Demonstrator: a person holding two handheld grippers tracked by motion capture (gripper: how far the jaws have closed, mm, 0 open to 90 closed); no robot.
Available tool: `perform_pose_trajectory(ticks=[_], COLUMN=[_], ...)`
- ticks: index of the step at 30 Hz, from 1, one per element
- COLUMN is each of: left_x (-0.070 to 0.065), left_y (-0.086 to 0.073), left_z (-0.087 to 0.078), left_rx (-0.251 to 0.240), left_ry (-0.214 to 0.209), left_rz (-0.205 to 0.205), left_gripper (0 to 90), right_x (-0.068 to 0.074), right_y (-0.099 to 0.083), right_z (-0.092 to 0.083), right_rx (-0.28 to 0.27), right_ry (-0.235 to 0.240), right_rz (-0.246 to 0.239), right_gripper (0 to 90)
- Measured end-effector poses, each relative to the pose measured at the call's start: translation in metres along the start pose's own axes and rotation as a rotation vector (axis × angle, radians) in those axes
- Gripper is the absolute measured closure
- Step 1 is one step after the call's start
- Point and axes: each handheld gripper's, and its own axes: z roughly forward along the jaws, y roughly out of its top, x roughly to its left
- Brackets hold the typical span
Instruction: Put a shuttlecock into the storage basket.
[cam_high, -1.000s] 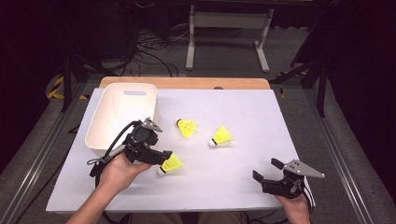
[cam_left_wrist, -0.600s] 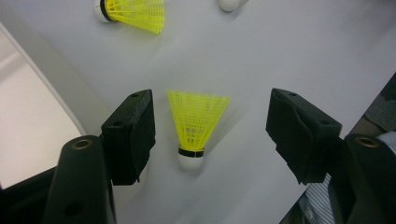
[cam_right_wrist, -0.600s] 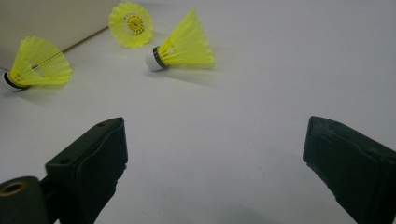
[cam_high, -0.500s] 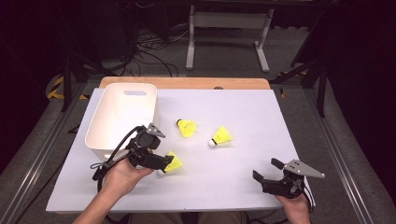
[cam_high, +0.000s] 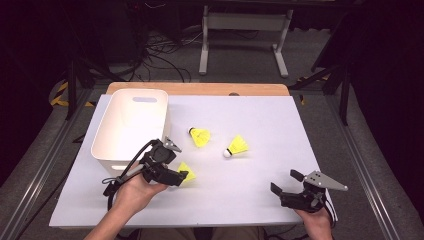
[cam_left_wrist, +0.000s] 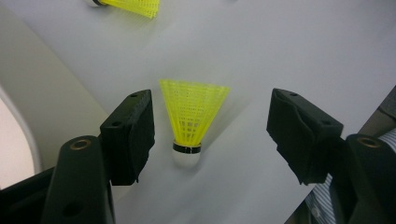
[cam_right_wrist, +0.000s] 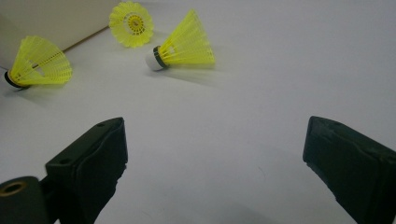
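So that I can grab it, my left gripper (cam_left_wrist: 205, 135) sits wide open around the birdie (cam_left_wrist: 193, 116), which lies just beside the bin (cam_high: 131, 125). My right gripper (cam_high: 295, 187) waits wide open, holding nothing.

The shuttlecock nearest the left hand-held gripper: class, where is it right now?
In the high view that shuttlecock lies front-left on the white table, just in front of the white bin, between the open jaws of the left hand-held gripper, untouched.

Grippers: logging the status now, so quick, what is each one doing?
Left gripper: open, jaws either side of a yellow shuttlecock, not pressing it.
Right gripper: open, holding nothing.
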Motion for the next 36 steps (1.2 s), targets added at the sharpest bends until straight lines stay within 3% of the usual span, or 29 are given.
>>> perform_pose_trajectory(ticks=[23,36], left_x=[-0.014,-0.02], left_y=[0.0,0.002], left_z=[0.01,0.023], left_rx=[0.033,0.069], left_ry=[0.066,0.071], left_rz=[0.049,0.064], left_gripper=[32.0,31.4], right_x=[0.0,0.0], right_y=[0.0,0.0], right_z=[0.0,0.0], right_rx=[0.003,0.002], right_ry=[0.0,0.002], right_rz=[-0.001,0.002], right_gripper=[6.9,6.9])
